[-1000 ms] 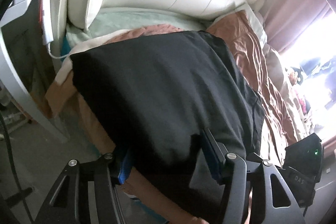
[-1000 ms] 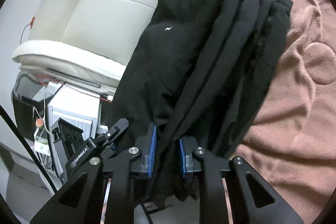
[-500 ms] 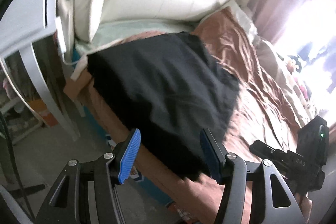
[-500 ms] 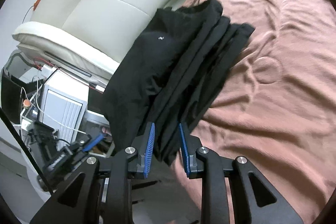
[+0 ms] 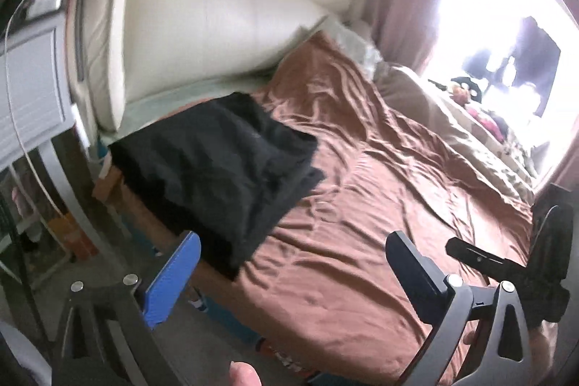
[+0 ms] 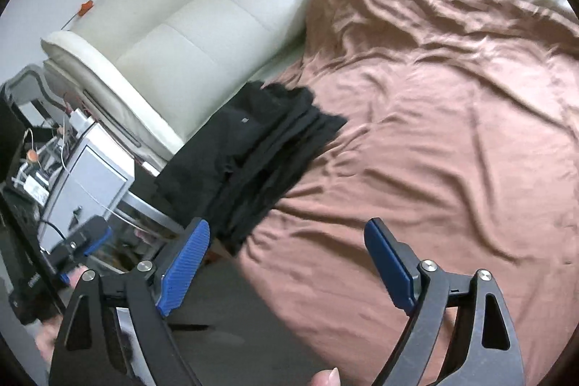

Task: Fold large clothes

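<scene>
The folded black fabric garment [image 5: 217,176] lies in a layered stack at the corner of the bed, its stepped edges visible in the right wrist view [image 6: 260,154], one end hanging slightly over the bed's edge near the cream padded headboard [image 5: 217,17]. It rests on the rumpled brown bedsheet [image 5: 380,205], which spreads wide and bare toward the bright window.

Both grippers are clear of the cloth. The left gripper [image 5: 289,270] has its jaws opening, spread wide, with nothing between them but a view of sheet and garment beyond. The right gripper [image 6: 286,263] likewise has its jaws opening wide and holds nothing; the stack sits well ahead of its blue pads [image 6: 188,263].

Judging from this, the fold looks finished and the step in hand is the release and retreat. To do it well, the jaws should be fully clear of every layer before the hands pull away, so no edge is snagged and dragged out of the stack. The overhanging end seems the weak point: soft fabric may slide off the bed's edge, so a gentle nudge inward may be worth it. A grey bedside cabinet [image 6: 90,183] with cables stands close by on the floor side, so the retreat is best kept over the bed.
</scene>
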